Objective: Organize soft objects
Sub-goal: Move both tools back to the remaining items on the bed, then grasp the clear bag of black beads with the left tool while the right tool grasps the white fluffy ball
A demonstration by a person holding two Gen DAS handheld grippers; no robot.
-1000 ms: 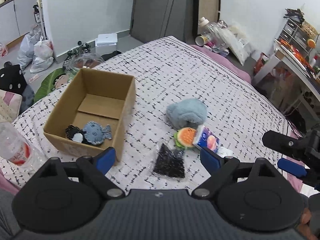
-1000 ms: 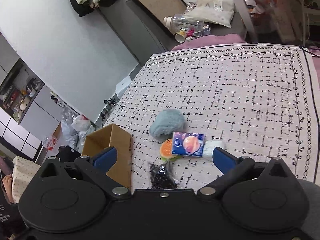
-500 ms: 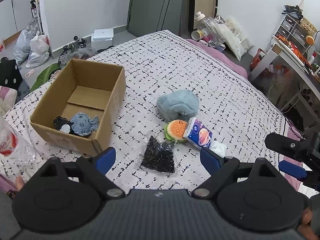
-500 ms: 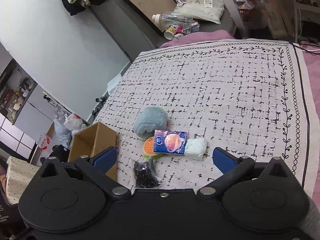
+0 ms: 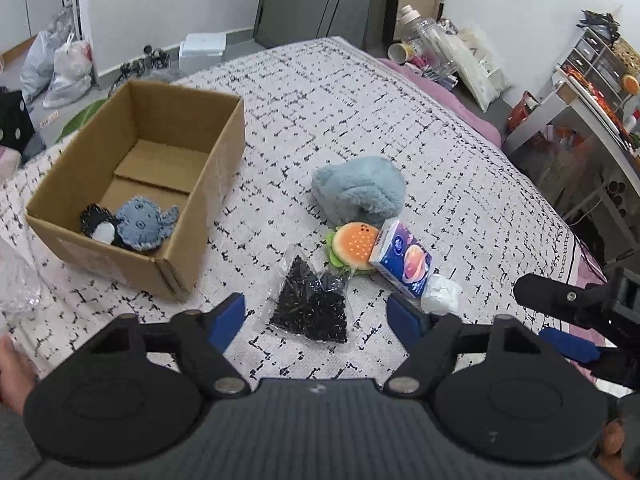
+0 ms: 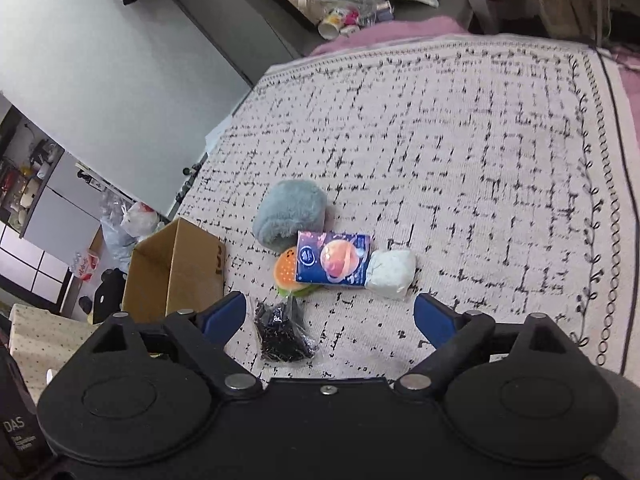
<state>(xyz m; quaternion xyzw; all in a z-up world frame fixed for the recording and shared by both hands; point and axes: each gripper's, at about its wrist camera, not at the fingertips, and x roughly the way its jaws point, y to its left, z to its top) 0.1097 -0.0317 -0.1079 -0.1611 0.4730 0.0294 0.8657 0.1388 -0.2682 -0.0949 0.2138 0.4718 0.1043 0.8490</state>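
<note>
On the patterned bedspread a fluffy blue plush (image 5: 358,192) (image 6: 290,216) lies beside a burger toy (image 5: 352,245) (image 6: 289,270), a blue tissue pack (image 5: 402,260) (image 6: 333,259), a white soft lump (image 5: 440,294) (image 6: 390,274) and a clear bag of black bits (image 5: 310,304) (image 6: 280,334). A cardboard box (image 5: 208,184) (image 6: 176,276) at the left holds a blue fish toy (image 5: 142,226) and a black-and-white toy (image 5: 98,226). My left gripper (image 5: 316,318) hovers over the black bag, jaws closing, nothing pressed. My right gripper (image 6: 330,316) hangs above the pile, jaws closing, empty.
The right gripper's arm (image 5: 576,304) shows at the right edge of the left wrist view. A crinkled clear plastic item (image 5: 16,280) lies left of the box. Bottles and cups (image 6: 344,4) crowd the bed's far end; a desk (image 5: 580,92) stands at the right.
Both grippers have sunk closer to the pile, so the objects look larger. The jaws of both have narrowed a little. No object has moved.
</note>
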